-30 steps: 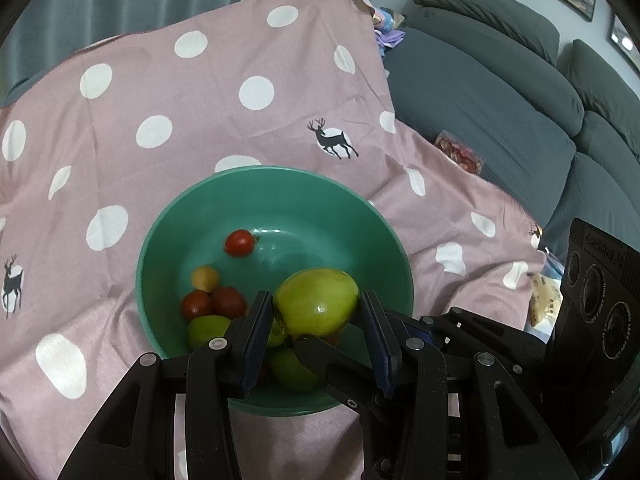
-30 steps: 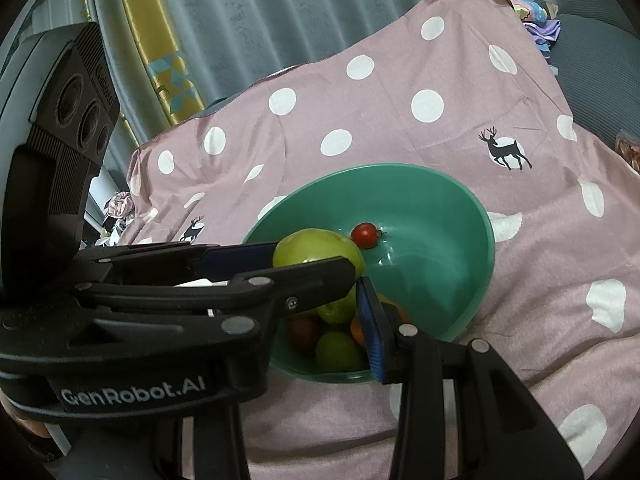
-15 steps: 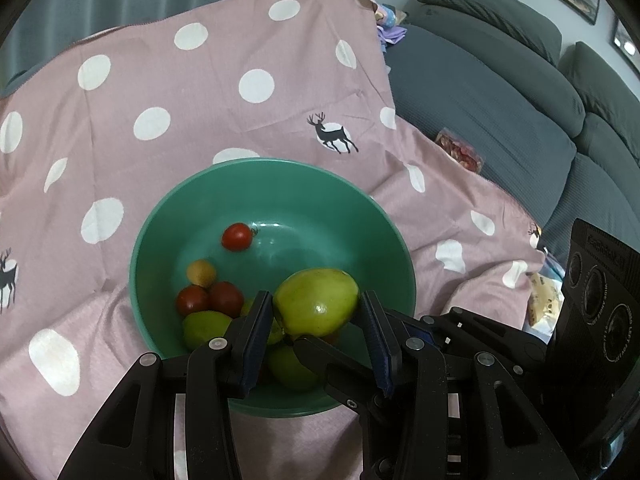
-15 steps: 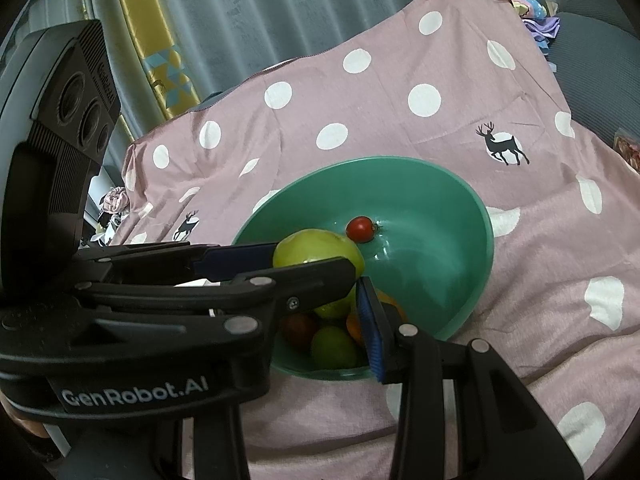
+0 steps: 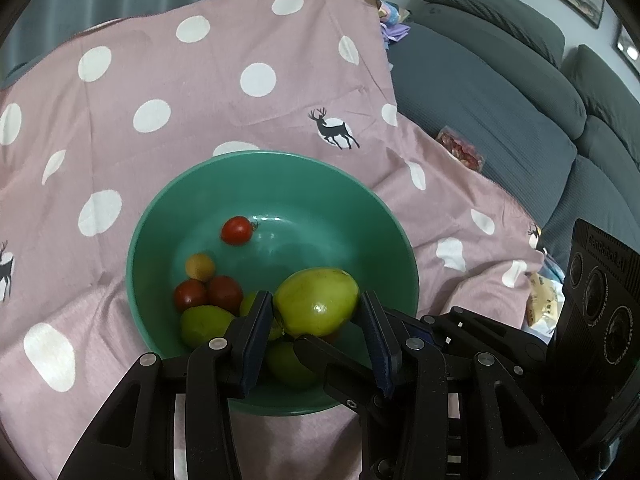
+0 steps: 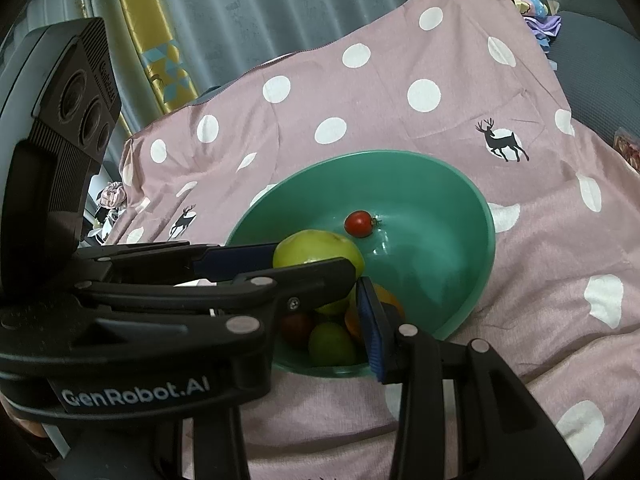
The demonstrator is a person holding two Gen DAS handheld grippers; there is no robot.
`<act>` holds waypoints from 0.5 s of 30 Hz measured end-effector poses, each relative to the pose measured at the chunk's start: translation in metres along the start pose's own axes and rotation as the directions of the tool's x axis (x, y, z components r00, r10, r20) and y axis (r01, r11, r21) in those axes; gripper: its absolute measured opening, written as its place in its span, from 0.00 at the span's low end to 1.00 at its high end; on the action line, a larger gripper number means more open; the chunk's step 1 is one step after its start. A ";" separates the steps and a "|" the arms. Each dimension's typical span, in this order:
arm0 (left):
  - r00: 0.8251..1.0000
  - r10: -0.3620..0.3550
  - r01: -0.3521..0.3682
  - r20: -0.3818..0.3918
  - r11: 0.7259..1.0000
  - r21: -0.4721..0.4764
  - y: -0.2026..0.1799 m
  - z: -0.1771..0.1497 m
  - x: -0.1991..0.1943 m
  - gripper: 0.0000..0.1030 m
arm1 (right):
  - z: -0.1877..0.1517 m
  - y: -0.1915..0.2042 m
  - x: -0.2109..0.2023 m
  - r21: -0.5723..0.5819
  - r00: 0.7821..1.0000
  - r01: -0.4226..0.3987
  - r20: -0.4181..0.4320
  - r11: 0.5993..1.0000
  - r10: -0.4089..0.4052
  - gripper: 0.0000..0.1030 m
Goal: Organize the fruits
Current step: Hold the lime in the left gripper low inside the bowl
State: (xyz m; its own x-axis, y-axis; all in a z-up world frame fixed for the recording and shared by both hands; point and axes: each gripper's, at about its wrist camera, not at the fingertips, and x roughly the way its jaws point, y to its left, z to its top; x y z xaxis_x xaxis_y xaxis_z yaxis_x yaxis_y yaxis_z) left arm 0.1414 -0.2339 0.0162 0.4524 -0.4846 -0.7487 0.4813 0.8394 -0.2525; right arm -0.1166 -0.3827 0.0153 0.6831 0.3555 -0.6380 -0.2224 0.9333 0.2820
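**Holding a green fruit right over the bowl, with a crowded spot underneath**

The left claw (image 5: 316,312) was clamped on the big green fruit (image 5: 316,300), pads pressing it from both sides, hanging just above the near half of the teal bowl (image 5: 280,168). The fruit's long axis ran across the claw, side to side between the pads, tilted up a bit at the right end.

The right claw (image 6: 352,292) was crossed in close beside it, one finger lying right under the fruit. Its jaws stood narrow, and honestly the pictures didn't show whether it gripped anything.

Straight below the held fruit sat the pile: two dark red tomatoes (image 5: 208,294), a small yellow-orange one (image 5: 199,266), more green fruits (image 5: 202,326). One red cherry tomato (image 5: 237,230) sat alone farther in. The far and right part of the bowl floor looked bare, so that seemed the roomy spot for a drop. The near rim sat close under the fingers. Around the bowl, the pink polka-dot cloth (image 5: 200,92) lay rumpled and sloping, with a grey sofa (image 5: 500,92) just off its right edge.
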 end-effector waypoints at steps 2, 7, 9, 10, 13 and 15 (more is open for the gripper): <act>1.000 0.000 0.000 -0.002 1.000 -0.002 0.000 0.000 0.001 0.43 | 0.000 0.000 0.000 -0.003 1.000 0.003 -0.003 1.000 -0.003 0.38; 1.000 -0.001 0.001 -0.003 1.000 -0.002 0.002 0.001 0.001 0.43 | 0.000 0.001 0.001 -0.007 1.000 0.005 -0.008 1.000 -0.005 0.38; 1.000 -0.002 0.002 -0.003 1.000 -0.001 0.002 0.001 0.001 0.43 | -0.001 0.001 0.001 -0.007 1.000 0.005 -0.009 1.000 -0.005 0.38; 1.000 -0.002 0.002 -0.003 1.000 -0.002 0.002 0.001 0.001 0.43 | -0.001 0.001 0.001 -0.007 1.000 0.005 -0.009 1.000 -0.005 0.38; 1.000 -0.002 0.002 -0.004 1.000 -0.002 0.001 0.001 0.001 0.43 | -0.001 0.001 0.001 -0.007 1.000 0.005 -0.010 1.000 -0.005 0.38; 1.000 -0.002 0.002 -0.005 1.000 -0.003 0.001 0.000 0.001 0.43 | -0.001 0.001 0.002 -0.007 1.000 0.006 -0.010 1.000 -0.006 0.38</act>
State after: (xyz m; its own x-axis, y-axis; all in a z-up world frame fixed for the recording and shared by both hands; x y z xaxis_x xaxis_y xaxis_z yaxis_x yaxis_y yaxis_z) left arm 0.1431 -0.2336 0.0151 0.4479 -0.4853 -0.7509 0.4802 0.8390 -0.2559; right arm -0.1165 -0.3807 0.0140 0.6776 0.3502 -0.6468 -0.2232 0.9358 0.2728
